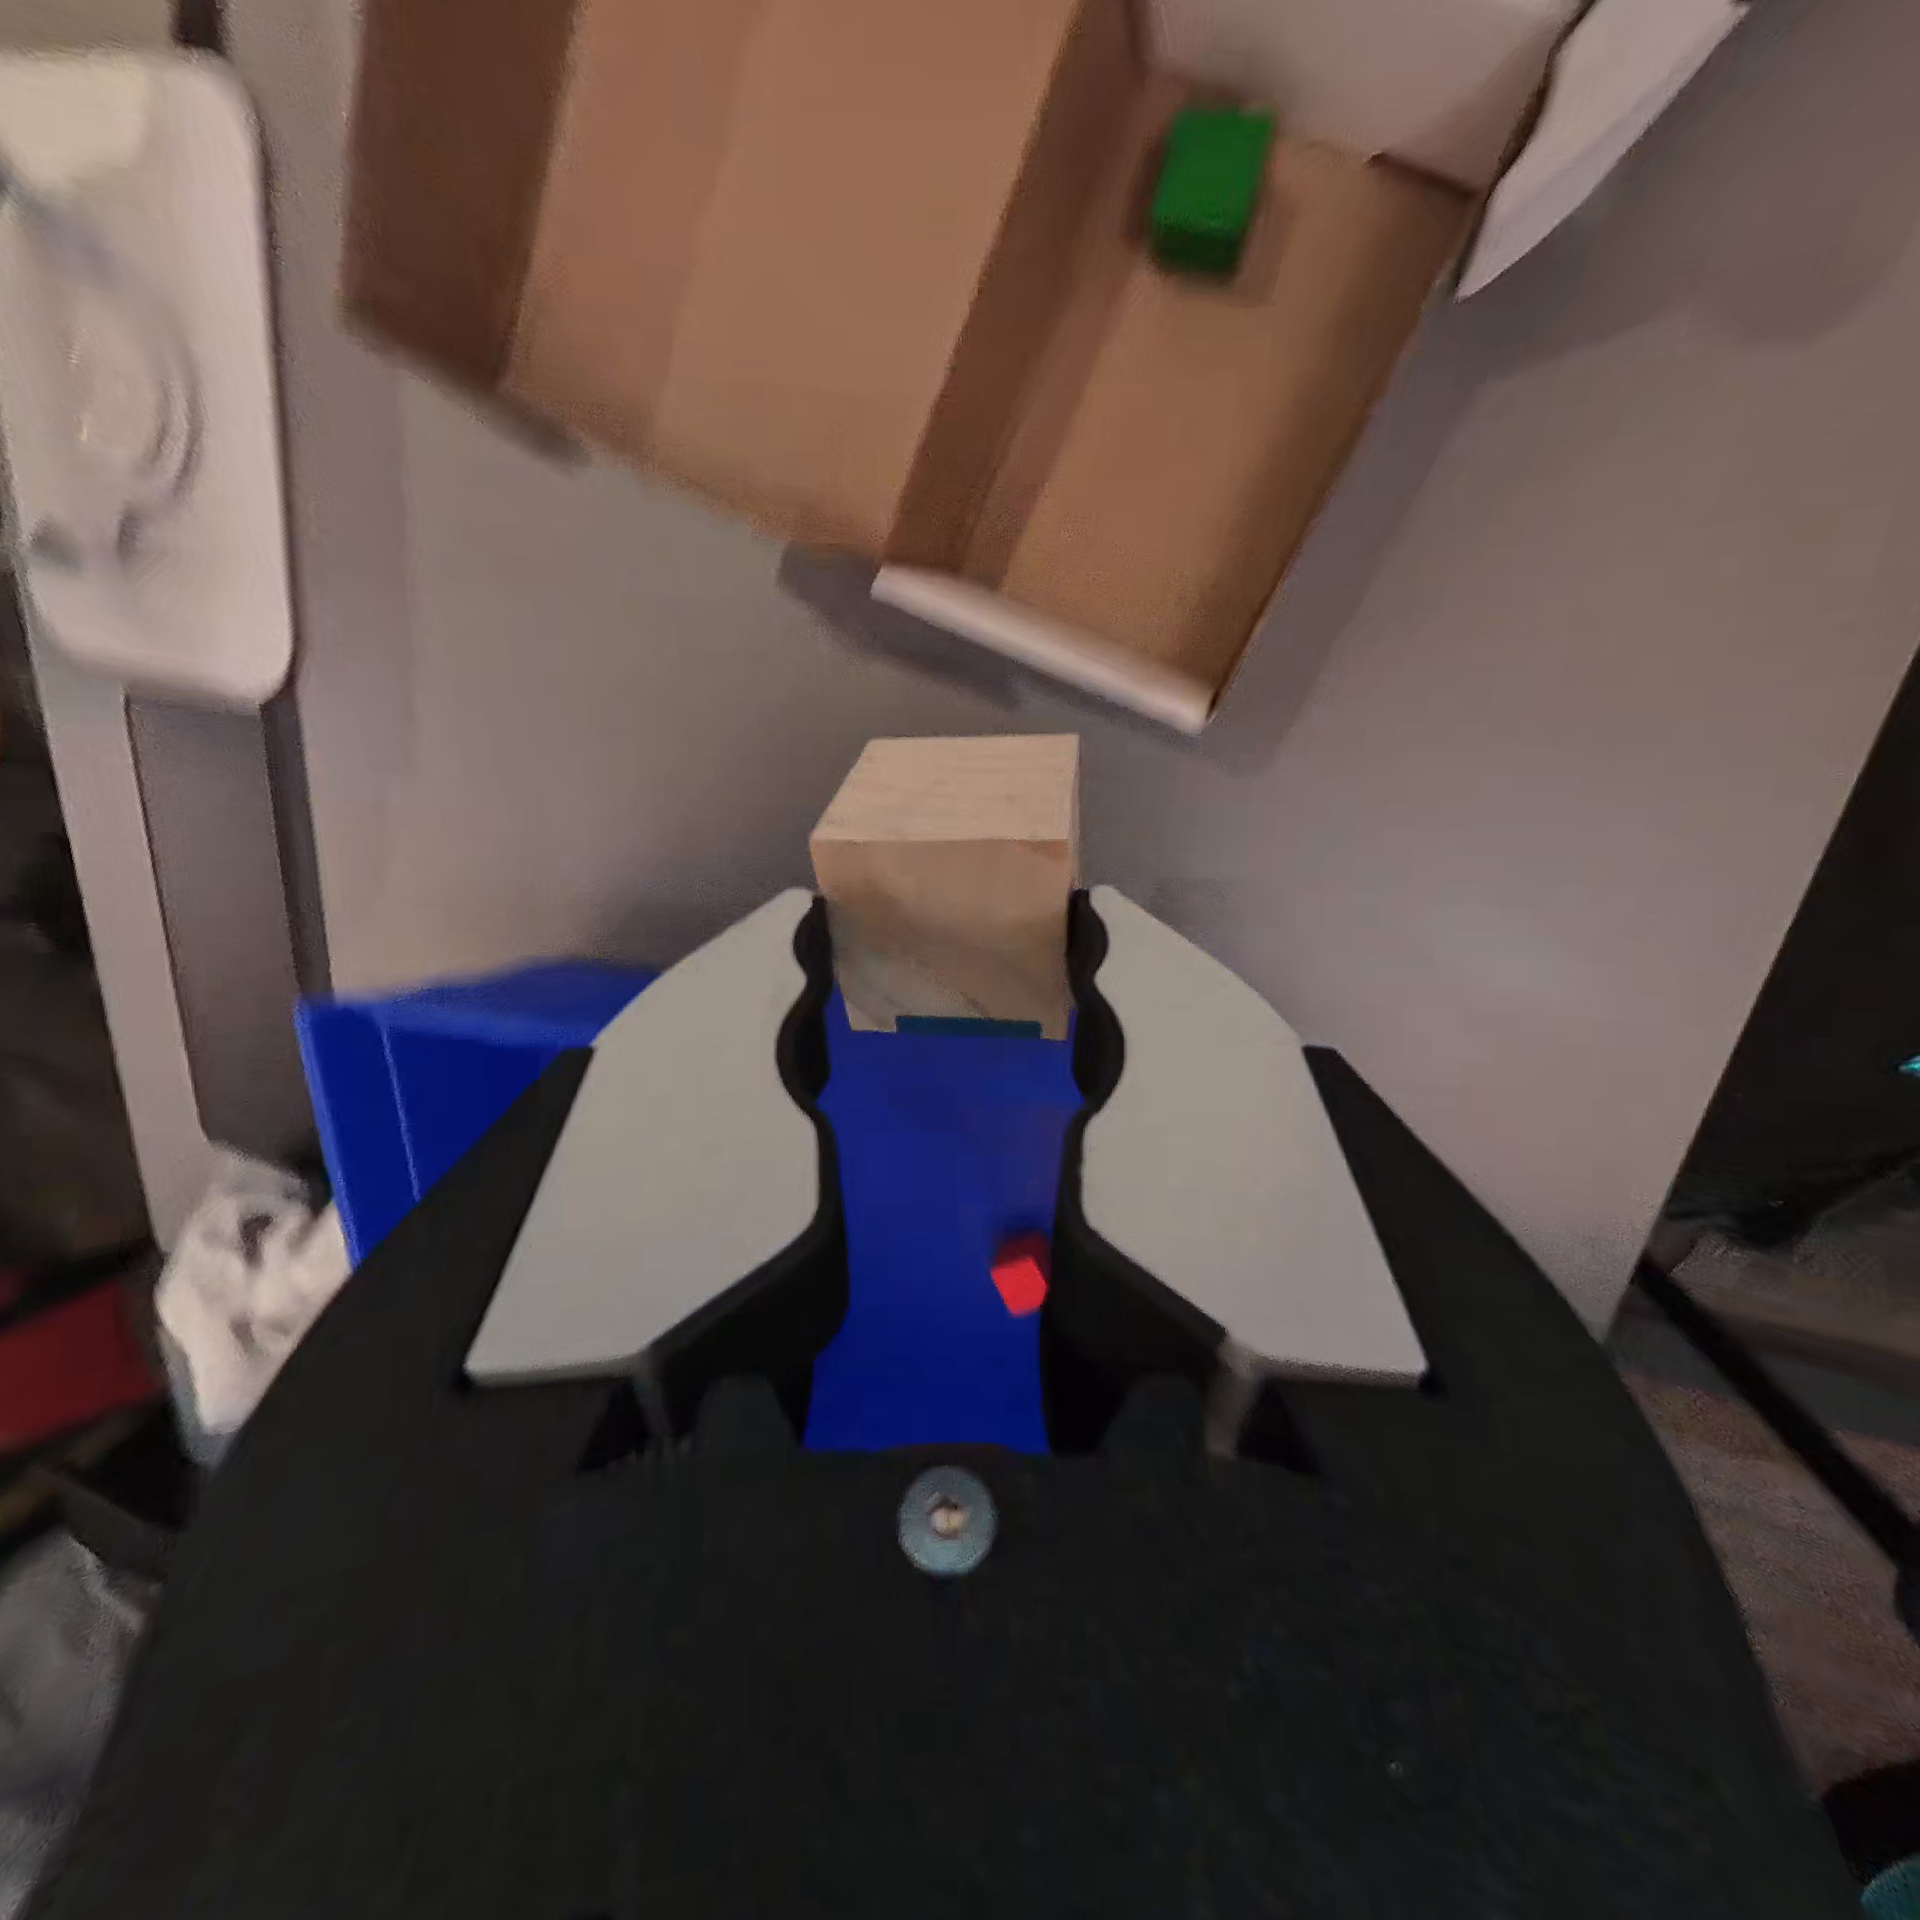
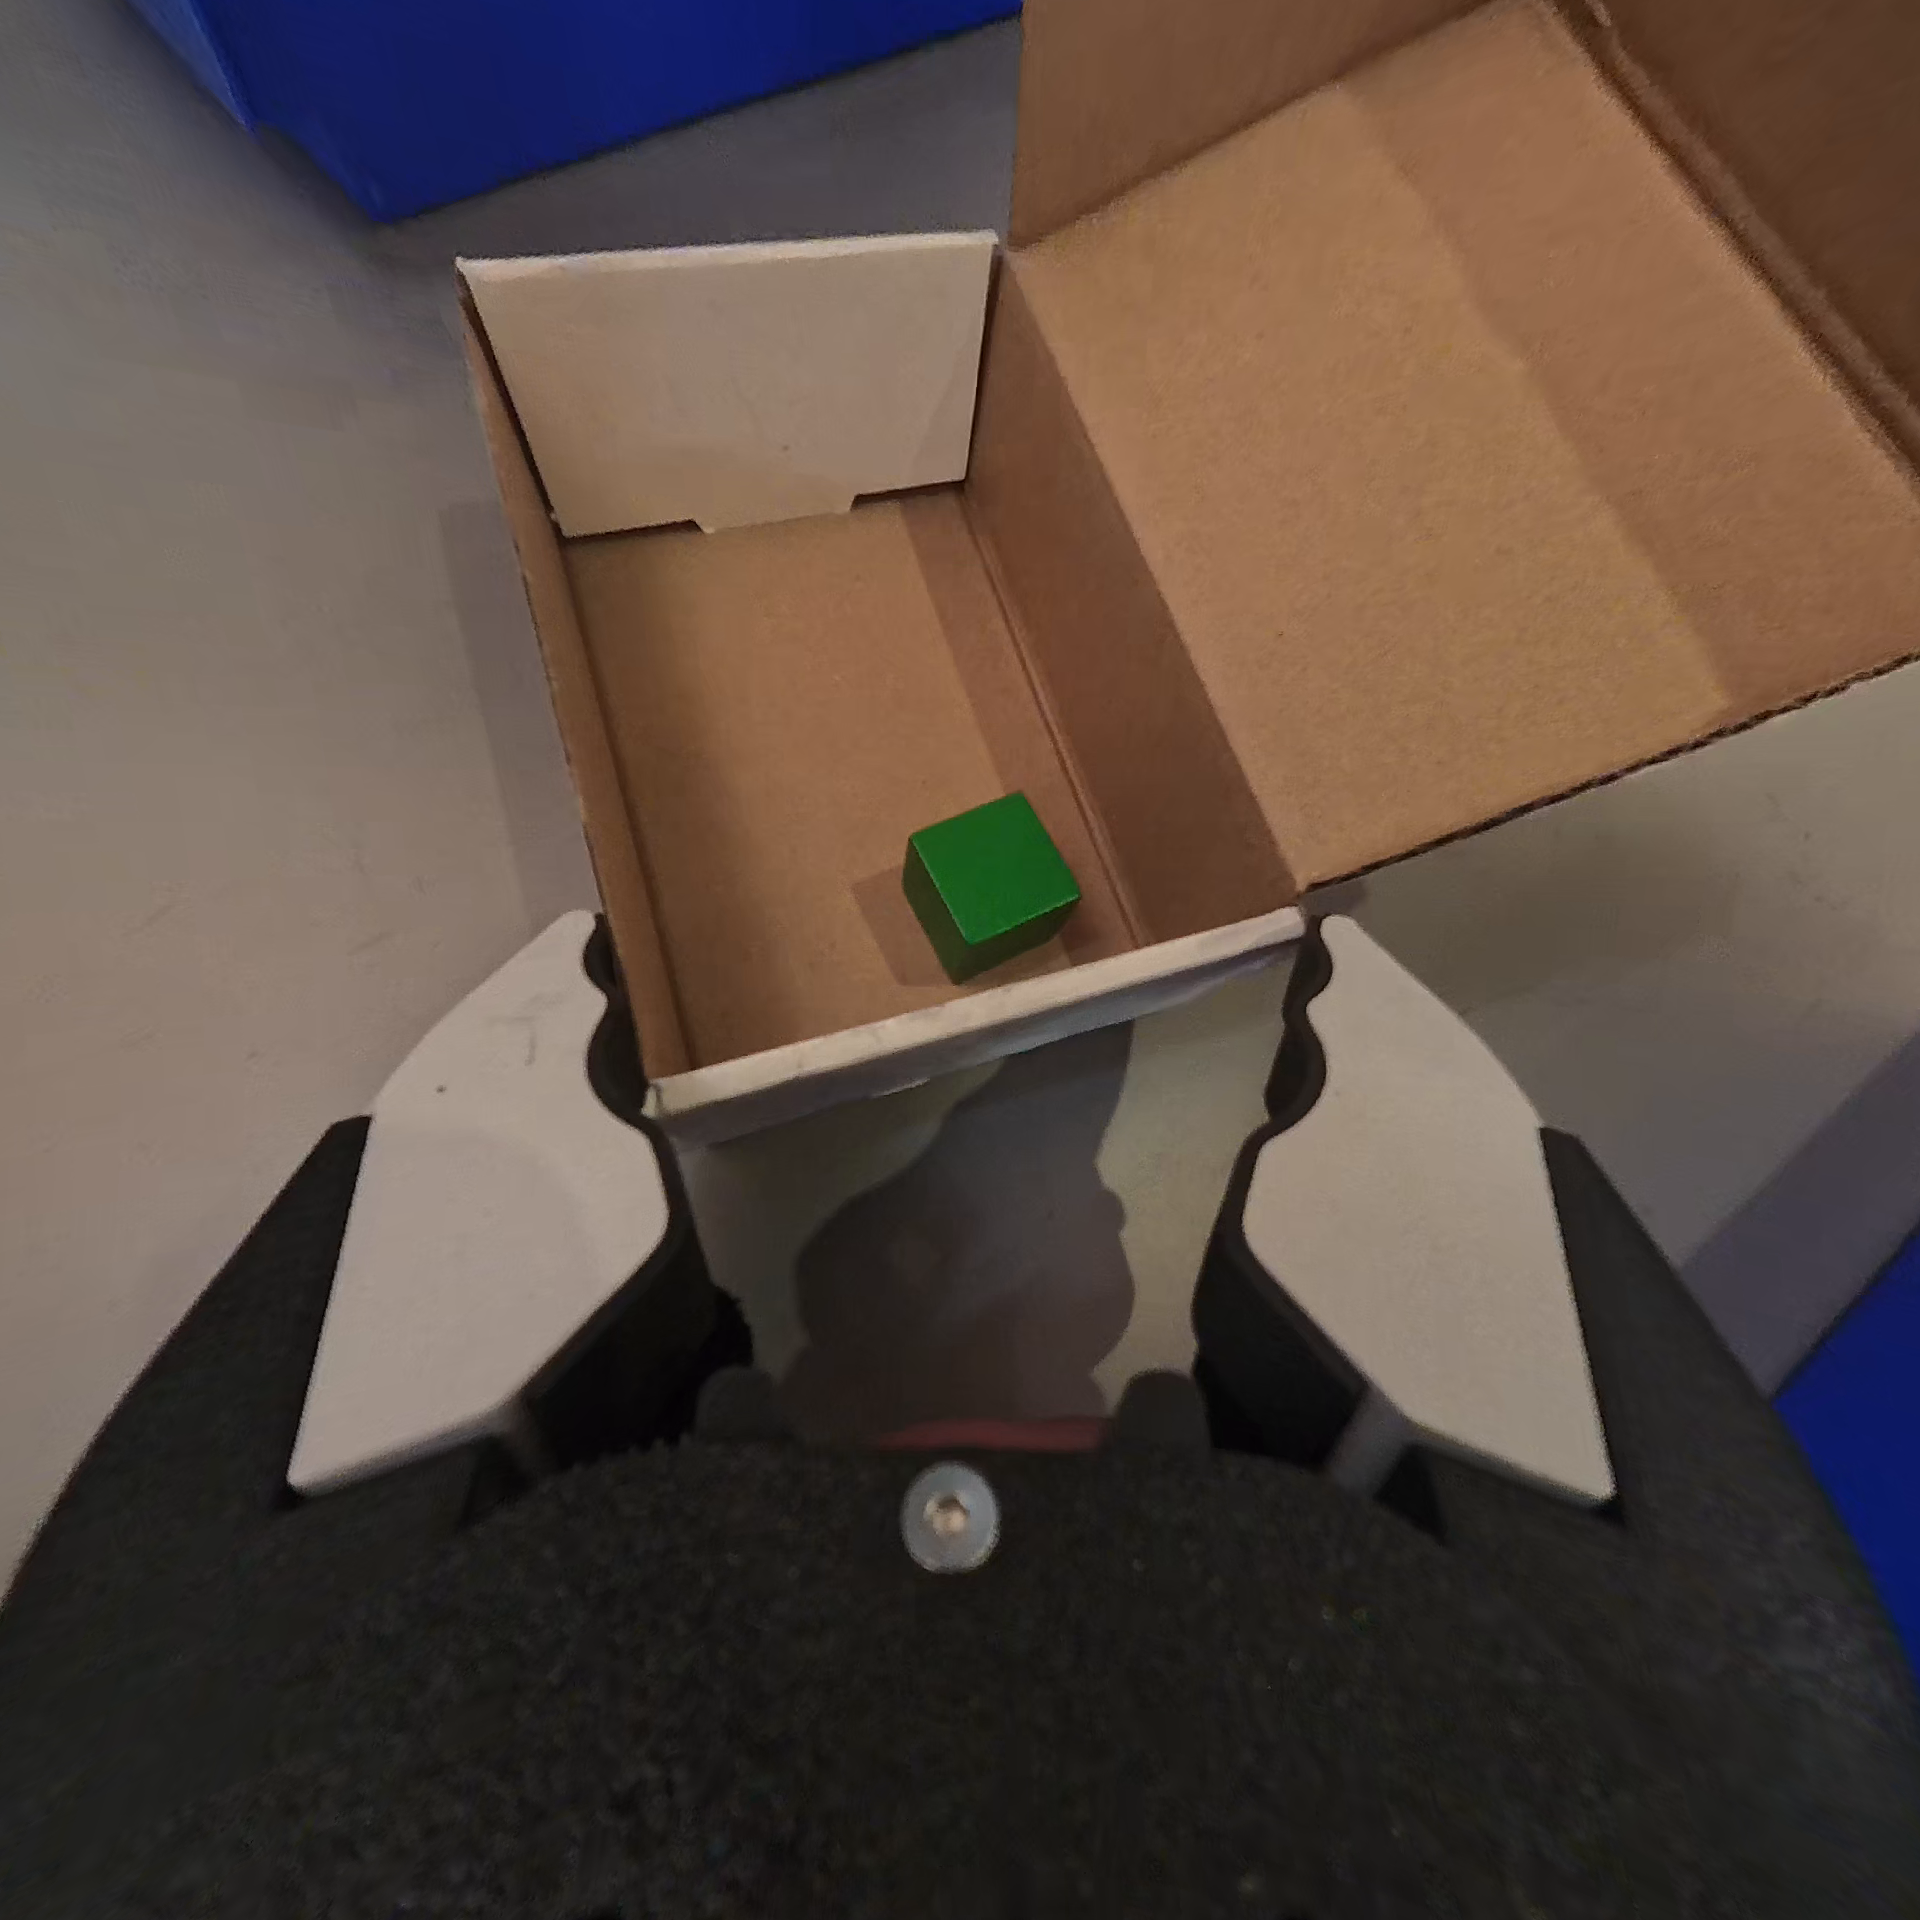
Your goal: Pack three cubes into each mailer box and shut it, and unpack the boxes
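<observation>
Green cube (image 2: 989,885) lies alone in the open box (image 2: 717,384), whose near wall the right gripper (image 2: 961,1023) straddles wide, while left gripper (image 1: 945,935) fingers clamp a wooden cube (image 1: 943,862) short of it, leaving two to pack

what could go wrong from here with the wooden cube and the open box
1. The left gripper pinches only the wooden cube's lower part, so it may slip out.
2. The right gripper is open around the box's near wall; a nudge could shift it and roll the green cube.
</observation>
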